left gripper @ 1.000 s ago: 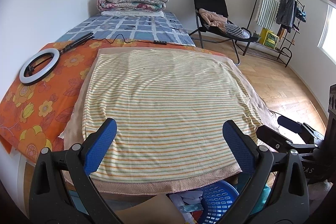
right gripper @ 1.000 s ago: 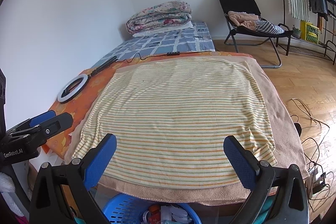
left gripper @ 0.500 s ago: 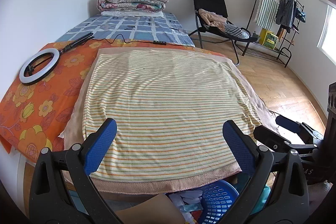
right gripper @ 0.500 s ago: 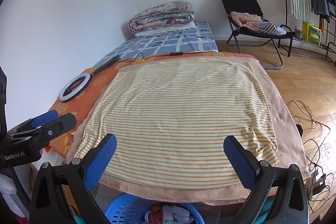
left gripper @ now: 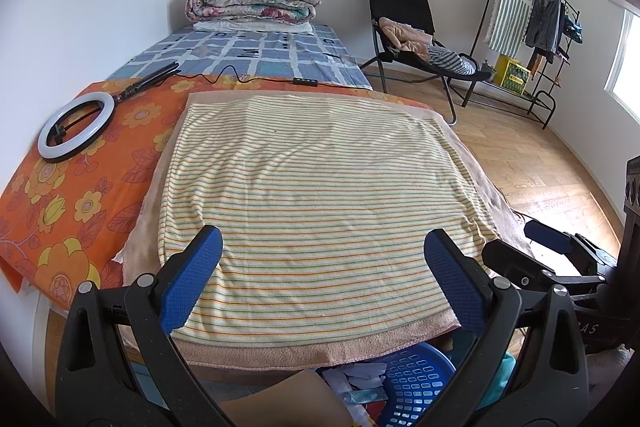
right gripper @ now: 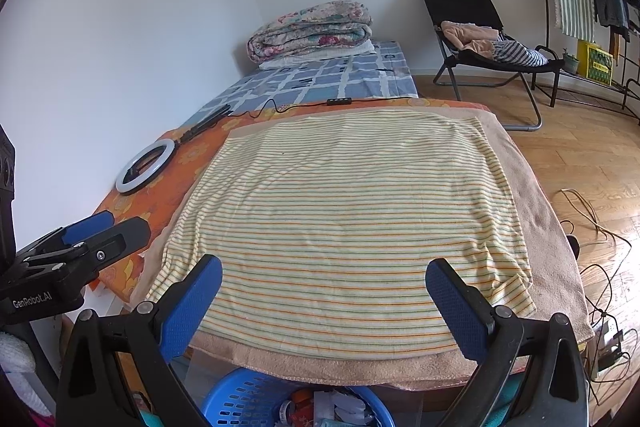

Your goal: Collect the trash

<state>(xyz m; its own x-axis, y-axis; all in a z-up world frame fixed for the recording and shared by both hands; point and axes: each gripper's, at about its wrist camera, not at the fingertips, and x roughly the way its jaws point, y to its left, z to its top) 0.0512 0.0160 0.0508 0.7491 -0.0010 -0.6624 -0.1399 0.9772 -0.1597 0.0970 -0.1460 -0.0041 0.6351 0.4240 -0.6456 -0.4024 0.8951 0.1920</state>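
Note:
A blue plastic basket [left gripper: 416,383] holding paper and wrapper trash sits on the floor below the near edge of the striped cloth [left gripper: 320,195]; it also shows in the right wrist view [right gripper: 248,403]. My left gripper [left gripper: 322,283] is open and empty, held above the cloth's near edge. My right gripper [right gripper: 322,285] is open and empty over the same edge, to the right of the left one. The left gripper's body shows in the right wrist view [right gripper: 76,259]. No loose trash shows on the cloth.
A ring light [left gripper: 76,129] with its cable lies on the orange floral sheet [left gripper: 80,187] at left. Folded quilts [left gripper: 252,1] sit at the far end. A black chair [left gripper: 412,39] with clothes and a clothes rack [left gripper: 532,39] stand right. Cables [right gripper: 596,267] lie on the wooden floor.
Both grippers have edged slightly forward and up over the cloth. Their jaws stay open and nothing was picked up.

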